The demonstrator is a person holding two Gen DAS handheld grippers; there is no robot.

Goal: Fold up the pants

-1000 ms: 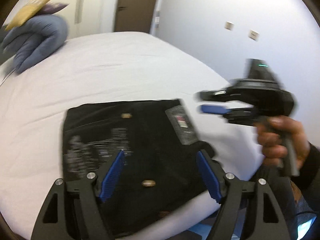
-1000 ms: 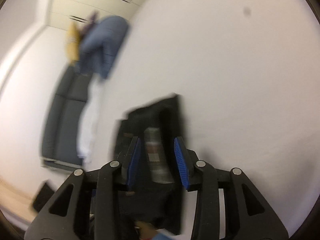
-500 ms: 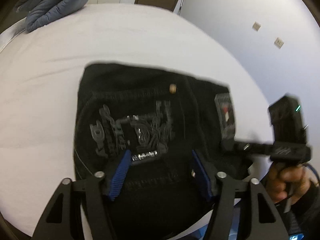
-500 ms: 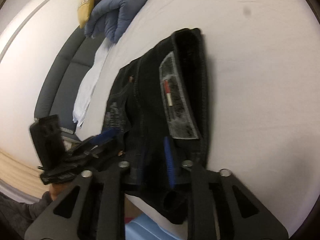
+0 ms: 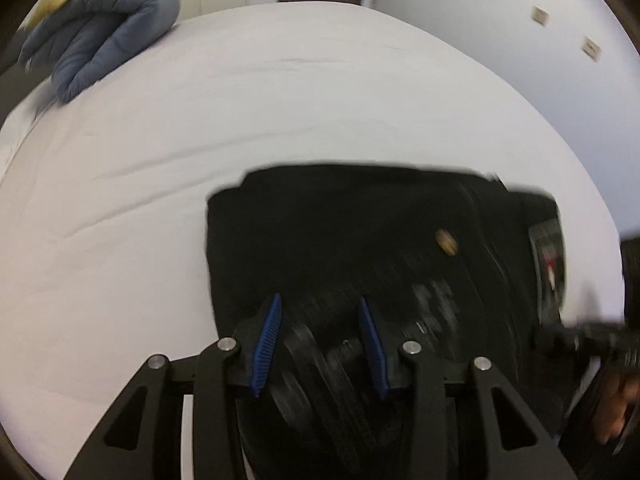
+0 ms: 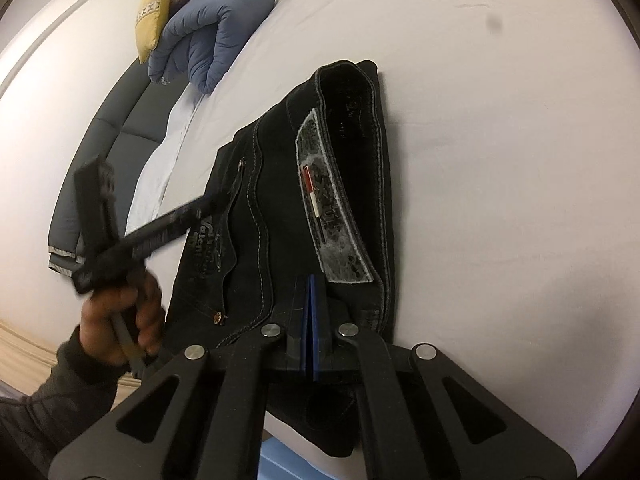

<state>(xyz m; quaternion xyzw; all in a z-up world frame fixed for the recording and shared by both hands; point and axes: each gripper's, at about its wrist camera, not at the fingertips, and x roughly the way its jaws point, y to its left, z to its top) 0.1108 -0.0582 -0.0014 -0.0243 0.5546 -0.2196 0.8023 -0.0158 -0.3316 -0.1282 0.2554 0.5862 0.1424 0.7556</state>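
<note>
Folded black pants [image 6: 304, 208] lie at the bed's [image 6: 500, 160] near edge. The right gripper's [image 6: 309, 284] fingers are pinched closed at the waistband; the left gripper's [image 5: 318, 312] fingers, just closing, straddle the fabric, part open.

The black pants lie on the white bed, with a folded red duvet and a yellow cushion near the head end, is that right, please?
Not quite: the right wrist view shows the folded duvet is blue, not red. The rest stands: the black pants lie on the white bed, and a yellow cushion sits beside the duvet.
</note>
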